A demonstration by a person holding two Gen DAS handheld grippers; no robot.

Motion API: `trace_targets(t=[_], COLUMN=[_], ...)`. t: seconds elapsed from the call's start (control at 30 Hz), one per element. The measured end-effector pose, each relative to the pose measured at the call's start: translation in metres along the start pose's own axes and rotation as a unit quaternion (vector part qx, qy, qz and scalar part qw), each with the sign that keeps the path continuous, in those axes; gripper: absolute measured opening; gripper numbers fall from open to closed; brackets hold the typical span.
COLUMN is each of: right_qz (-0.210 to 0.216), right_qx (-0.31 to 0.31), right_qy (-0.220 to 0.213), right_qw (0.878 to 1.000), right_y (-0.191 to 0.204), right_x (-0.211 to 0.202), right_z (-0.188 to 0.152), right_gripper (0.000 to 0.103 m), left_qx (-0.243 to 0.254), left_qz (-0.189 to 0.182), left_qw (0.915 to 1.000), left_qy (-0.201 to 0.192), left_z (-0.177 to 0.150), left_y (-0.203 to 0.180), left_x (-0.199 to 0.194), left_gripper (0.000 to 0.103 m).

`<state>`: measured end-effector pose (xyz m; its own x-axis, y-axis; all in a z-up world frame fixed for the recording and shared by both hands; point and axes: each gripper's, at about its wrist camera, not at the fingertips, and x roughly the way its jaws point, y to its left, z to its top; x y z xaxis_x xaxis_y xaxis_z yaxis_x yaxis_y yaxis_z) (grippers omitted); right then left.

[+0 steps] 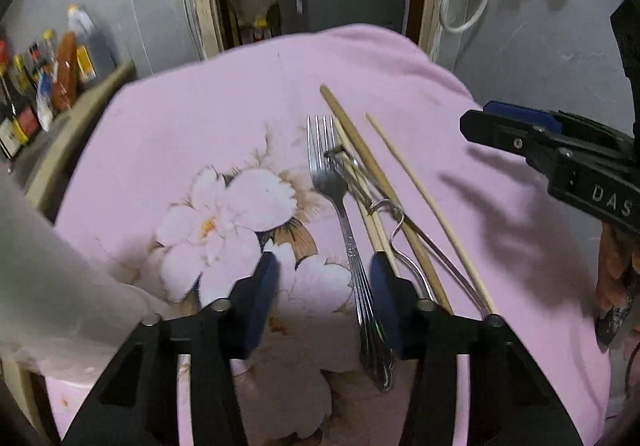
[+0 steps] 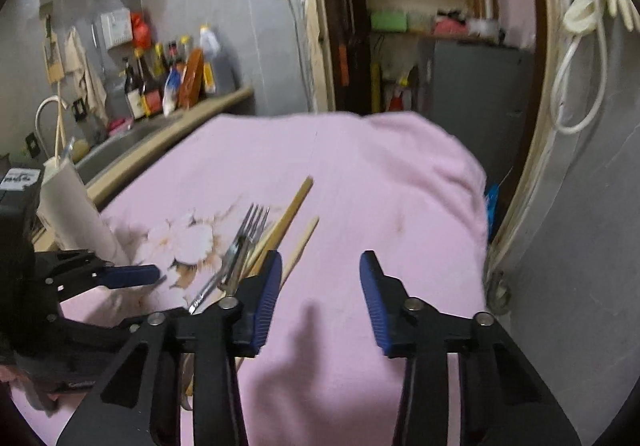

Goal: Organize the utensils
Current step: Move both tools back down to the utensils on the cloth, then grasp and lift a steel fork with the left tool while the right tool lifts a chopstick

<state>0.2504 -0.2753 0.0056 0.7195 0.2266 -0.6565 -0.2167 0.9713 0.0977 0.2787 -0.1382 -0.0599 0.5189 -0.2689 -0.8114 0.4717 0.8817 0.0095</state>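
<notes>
A steel fork lies on a pink flowered cloth, tines pointing away. Right beside it are several wooden chopsticks and a second metal utensil tangled under them. My left gripper is low over the cloth. Its jaws are partly apart with the fork's handle between them, near the right pad, not pinched. In the right wrist view my right gripper stands open over bare cloth. The fork and chopsticks lie just left of its left finger. Each gripper shows in the other's view: left gripper, right gripper.
A white tube-like container stands at the cloth's left edge. Behind it a counter carries bottles along a grey wall. A doorway with shelves is at the back. The cloth drops off at the far and right edges.
</notes>
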Motion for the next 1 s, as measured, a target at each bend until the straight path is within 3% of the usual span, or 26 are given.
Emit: trace_targets(t=[0.17,0.43,0.73,0.83,0.87,0.93,1.0], right_qz=[0.019,0.052,0.049,0.055,0.053,0.052,0.056], right_qx=[0.013,0.032,0.019,0.043,0.050,0.060,0.073], right_qy=[0.035,0.084,0.145,0.158,0.160,0.159,0.159], right_qw=[0.999,0.995,0.988,0.985,0.984,0.984,0.983], right_y=[-0.005,-0.010,0.000,-0.006,-0.008,-0.011,-0.013], right_x=[0.014,0.039,0.068,0.073,0.074,0.072,0.069], right_z=[0.004,0.012,0.016,0.020,0.020,0.018,0.017], right_gripper=[0.028,0.019,0.018,0.014,0.012,0.009,0.007], left_qx=[-0.007,-0.017,-0.023,-0.017,-0.015,-0.008,-0.007], left_qz=[-0.007,-0.012,-0.021,-0.019,-0.017,-0.026,-0.023], left_qw=[0.9999,0.9996,0.9992,0.9993,0.9994,0.9993,0.9993], left_qy=[0.008,0.017,0.026,0.027,0.026,0.027,0.028], left_z=[0.008,0.025,0.032,0.033,0.033,0.033,0.033], left_y=[0.002,0.002,0.003,0.000,0.000,-0.003,-0.007], left_x=[0.009,0.019,0.022,0.023,0.023,0.024,0.024], left_gripper=[0.037,0.023,0.022,0.021,0.020,0.005,0.005])
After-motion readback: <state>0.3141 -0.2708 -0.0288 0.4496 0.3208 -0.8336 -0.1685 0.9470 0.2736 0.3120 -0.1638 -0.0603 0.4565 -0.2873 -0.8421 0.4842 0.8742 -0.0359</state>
